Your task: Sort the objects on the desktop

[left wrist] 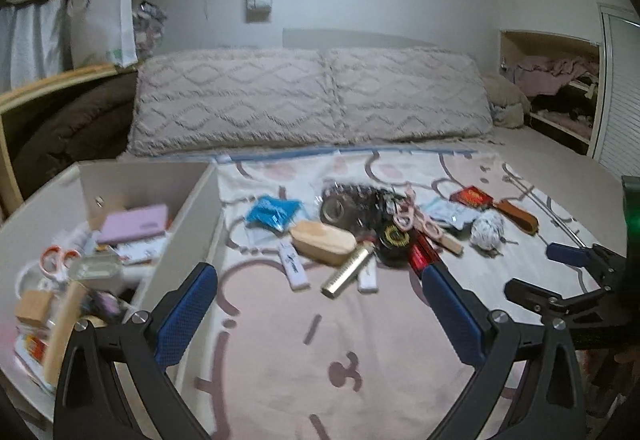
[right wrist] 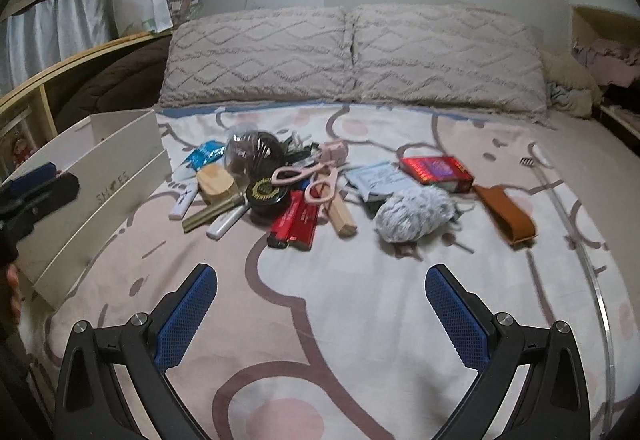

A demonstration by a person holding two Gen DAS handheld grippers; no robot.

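Observation:
A heap of small objects lies mid-bed: a wooden brush (left wrist: 323, 242), a gold tube (left wrist: 347, 274), pink scissors (right wrist: 309, 176), a red pack (right wrist: 295, 221), a grey yarn ball (right wrist: 412, 214), a red box (right wrist: 436, 169) and a brown leather strap (right wrist: 505, 213). At the left stands a white sorting box (left wrist: 188, 224) holding a pink case (left wrist: 134, 225), orange-handled scissors (left wrist: 58, 260) and other items. My left gripper (left wrist: 320, 276) hovers open beside the box, short of the heap. My right gripper (right wrist: 320, 276) is open above bare blanket in front of the heap. Neither holds anything.
Two patterned pillows (left wrist: 308, 96) line the head of the bed. A wooden shelf (left wrist: 56, 80) with a brown duvet stands at the left, an open closet (left wrist: 556, 80) at the right. A thin metal rod (right wrist: 592, 272) lies along the blanket's right side.

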